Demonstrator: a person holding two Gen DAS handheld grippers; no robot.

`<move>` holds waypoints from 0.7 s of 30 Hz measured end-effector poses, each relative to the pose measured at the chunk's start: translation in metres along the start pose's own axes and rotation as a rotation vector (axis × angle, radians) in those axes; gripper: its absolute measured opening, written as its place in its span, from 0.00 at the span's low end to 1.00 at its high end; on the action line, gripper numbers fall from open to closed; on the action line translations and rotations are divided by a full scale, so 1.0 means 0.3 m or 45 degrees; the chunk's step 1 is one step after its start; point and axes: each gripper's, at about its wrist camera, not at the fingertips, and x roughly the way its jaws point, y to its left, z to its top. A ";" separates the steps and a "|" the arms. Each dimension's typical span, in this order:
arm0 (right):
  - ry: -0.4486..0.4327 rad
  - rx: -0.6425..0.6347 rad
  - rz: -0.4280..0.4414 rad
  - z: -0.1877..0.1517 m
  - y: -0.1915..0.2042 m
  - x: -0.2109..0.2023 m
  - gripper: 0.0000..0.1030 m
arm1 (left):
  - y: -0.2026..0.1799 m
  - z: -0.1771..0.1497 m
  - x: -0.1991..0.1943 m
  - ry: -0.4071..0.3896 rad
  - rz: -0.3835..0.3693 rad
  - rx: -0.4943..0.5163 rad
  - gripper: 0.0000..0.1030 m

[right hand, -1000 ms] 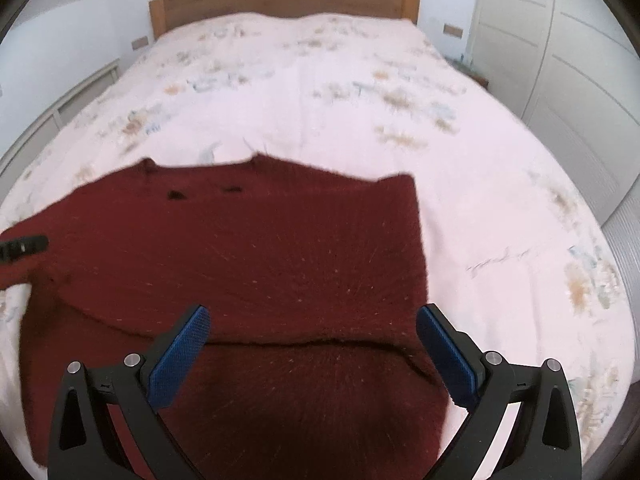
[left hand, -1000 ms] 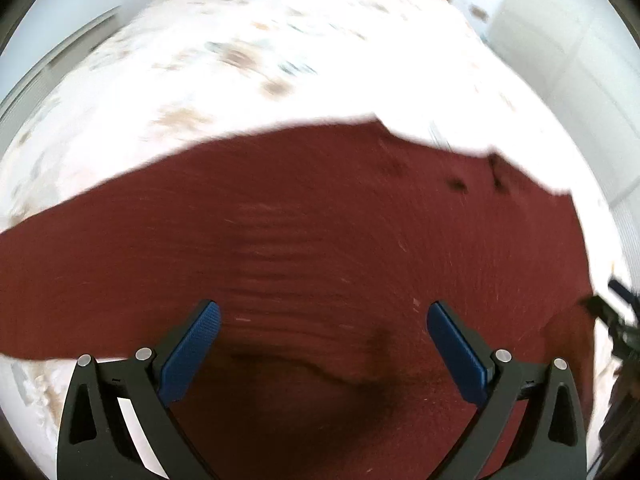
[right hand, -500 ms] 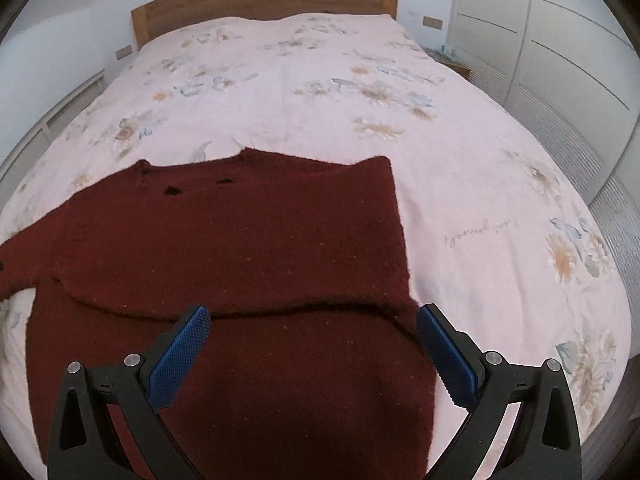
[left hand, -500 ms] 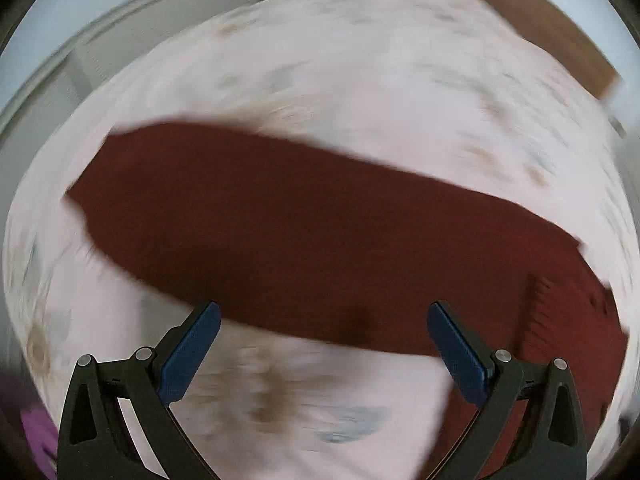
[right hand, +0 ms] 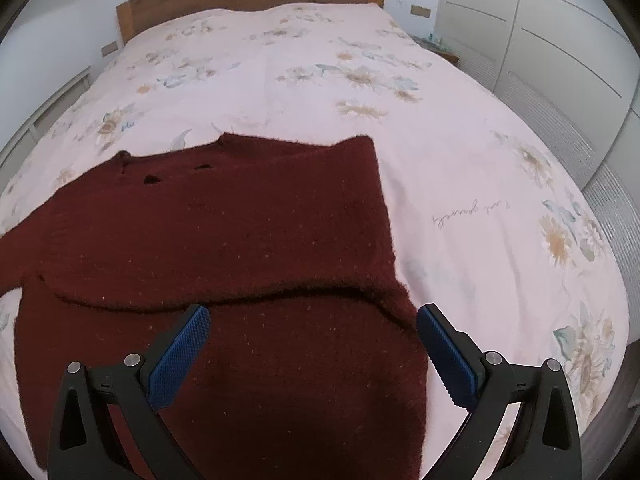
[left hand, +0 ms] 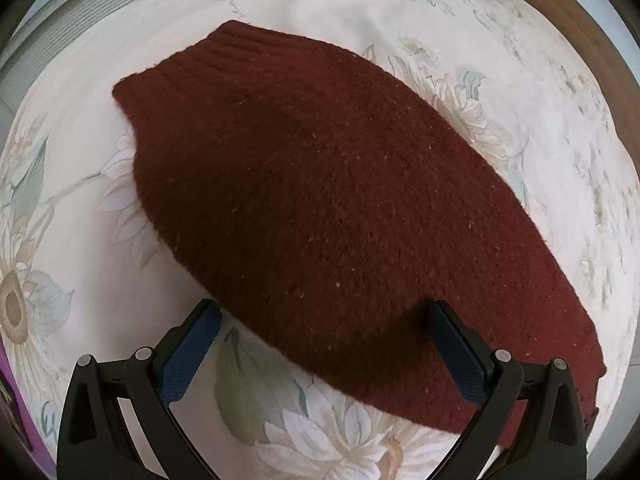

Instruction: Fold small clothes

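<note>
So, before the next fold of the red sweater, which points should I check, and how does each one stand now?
1. Left gripper open and holding nothing: ok, its fingers stand wide apart above the sleeve.
2. Right gripper open and holding nothing: ok.
3. One sleeve already folded across the sweater: ok, its edge runs across the body in the right wrist view.
4. Other sleeve folded in: not ok, it lies stretched out on the bedspread.
5. Cuff free to grasp: ok, nothing lies on it.
6. Bottom hem lying flat: cannot tell, the right gripper hides it.
</note>
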 end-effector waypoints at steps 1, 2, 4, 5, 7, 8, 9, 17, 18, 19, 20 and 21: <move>0.002 -0.002 0.001 -0.002 0.002 0.001 0.99 | -0.001 -0.006 0.004 -0.003 0.003 0.006 0.97; 0.003 -0.003 0.003 -0.005 0.003 0.003 0.99 | -0.005 -0.007 0.000 -0.016 0.000 0.020 0.94; 0.005 0.002 0.007 -0.008 0.002 0.004 0.99 | -0.018 -0.008 -0.010 -0.044 0.010 0.061 0.71; 0.004 0.011 0.010 -0.008 -0.002 0.004 0.99 | -0.020 -0.009 -0.017 -0.054 0.012 0.078 0.65; 0.000 0.024 0.013 -0.009 -0.006 0.002 0.99 | -0.012 -0.003 -0.037 -0.069 -0.012 0.079 0.36; -0.001 0.028 0.016 -0.009 -0.008 0.001 0.99 | -0.008 0.003 -0.044 -0.066 -0.038 0.073 0.28; -0.002 0.031 0.018 -0.009 -0.009 -0.001 0.99 | -0.004 0.010 -0.053 -0.057 -0.073 0.071 0.16; -0.030 0.030 0.031 0.005 -0.006 -0.028 0.99 | -0.136 -0.044 -0.223 -0.161 -0.061 0.355 0.12; -0.035 0.033 0.032 0.009 -0.006 -0.032 0.99 | -0.181 -0.065 -0.250 -0.173 -0.070 0.410 0.12; -0.039 0.034 0.035 0.013 -0.006 -0.035 0.99 | -0.210 -0.088 -0.276 -0.180 -0.086 0.447 0.12; -0.042 0.034 0.038 0.019 -0.005 -0.038 0.99 | -0.251 -0.107 -0.297 -0.185 -0.105 0.480 0.12; -0.046 0.031 0.041 0.026 -0.002 -0.041 0.99 | -0.307 -0.139 -0.320 -0.189 -0.130 0.524 0.12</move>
